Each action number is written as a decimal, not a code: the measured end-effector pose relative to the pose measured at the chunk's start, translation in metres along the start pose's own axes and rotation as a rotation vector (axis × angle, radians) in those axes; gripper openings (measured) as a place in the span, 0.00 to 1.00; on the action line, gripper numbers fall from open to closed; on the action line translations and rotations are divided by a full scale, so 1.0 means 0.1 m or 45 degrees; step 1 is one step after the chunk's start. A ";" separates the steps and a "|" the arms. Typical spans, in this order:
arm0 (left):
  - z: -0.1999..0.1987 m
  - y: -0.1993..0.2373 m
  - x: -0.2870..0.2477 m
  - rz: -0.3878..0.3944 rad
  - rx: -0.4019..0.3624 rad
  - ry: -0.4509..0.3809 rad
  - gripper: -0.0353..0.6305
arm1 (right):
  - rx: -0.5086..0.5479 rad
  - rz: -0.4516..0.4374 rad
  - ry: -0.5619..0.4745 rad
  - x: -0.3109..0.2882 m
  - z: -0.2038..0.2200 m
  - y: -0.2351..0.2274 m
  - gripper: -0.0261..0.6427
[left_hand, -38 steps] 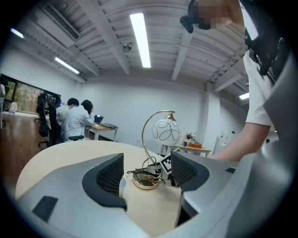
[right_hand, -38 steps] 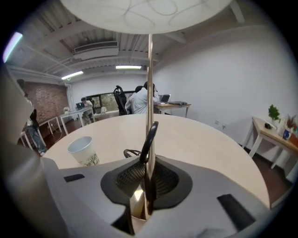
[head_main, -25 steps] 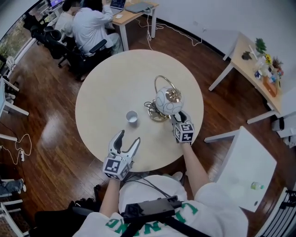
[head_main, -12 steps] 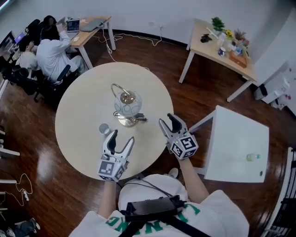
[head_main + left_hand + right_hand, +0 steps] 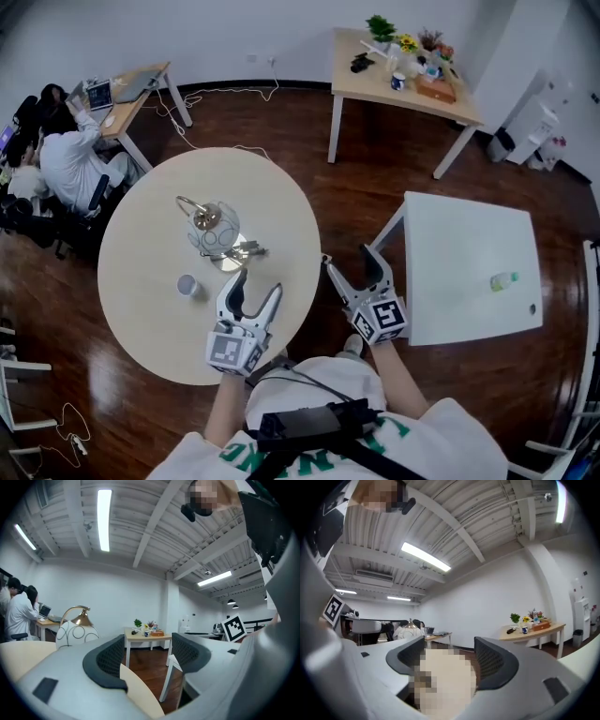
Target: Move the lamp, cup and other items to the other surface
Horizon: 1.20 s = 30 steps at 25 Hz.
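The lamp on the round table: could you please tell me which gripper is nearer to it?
Left. The left gripper hovers over the table edge, close to the lamp; the right gripper, its empty jaws just opened wider, is off the table, over the floor.

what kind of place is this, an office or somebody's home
Most likely a shared office or lab. People sit at a desk with a laptop, strip lights hang under a bare beamed ceiling, and what looks like a water dispenser stands by the wall.

On round table (image 5: 141, 328), lamp (image 5: 214, 234) and cup (image 5: 187, 285); on white table (image 5: 450, 253), bottle (image 5: 503, 279)
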<state>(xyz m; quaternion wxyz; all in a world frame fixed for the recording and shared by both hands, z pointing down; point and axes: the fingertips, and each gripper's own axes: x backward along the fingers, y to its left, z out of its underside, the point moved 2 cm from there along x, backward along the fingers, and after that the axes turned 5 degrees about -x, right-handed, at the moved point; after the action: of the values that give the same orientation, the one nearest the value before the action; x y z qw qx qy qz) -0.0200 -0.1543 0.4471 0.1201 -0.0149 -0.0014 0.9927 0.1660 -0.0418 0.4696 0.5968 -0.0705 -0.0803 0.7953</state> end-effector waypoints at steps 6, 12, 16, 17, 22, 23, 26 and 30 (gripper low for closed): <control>0.14 -0.21 -0.24 0.049 0.040 0.016 0.52 | 0.037 0.083 -0.028 0.38 0.07 -0.27 0.59; 0.34 -0.74 -0.70 0.262 0.048 0.145 0.51 | 0.009 0.161 0.011 0.76 0.11 -0.63 0.59; 0.41 -1.23 -1.08 0.409 0.060 0.134 0.51 | -0.063 0.338 0.004 1.28 0.15 -1.13 0.59; 0.42 -1.37 -1.18 0.456 0.057 0.128 0.51 | -0.087 0.378 -0.001 1.43 0.15 -1.24 0.59; 0.45 -2.13 -1.57 0.710 0.052 0.112 0.49 | -0.127 0.576 -0.050 2.16 0.19 -1.70 0.59; 0.47 -2.31 -1.63 0.763 0.041 0.110 0.49 | -0.141 0.620 -0.056 2.31 0.20 -1.80 0.59; 0.50 -2.86 -1.79 0.935 -0.010 0.124 0.48 | -0.190 0.804 -0.060 2.84 0.30 -2.10 0.59; 0.60 -3.59 -1.96 1.096 -0.030 0.145 0.48 | -0.279 1.006 -0.046 3.55 0.55 -2.54 0.54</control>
<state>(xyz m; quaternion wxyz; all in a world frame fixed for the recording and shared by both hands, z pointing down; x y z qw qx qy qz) 0.2542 0.1479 0.5151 -0.3050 -0.0703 0.0003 0.9498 0.2937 0.3666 0.5715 0.2328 -0.1450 -0.1416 0.9512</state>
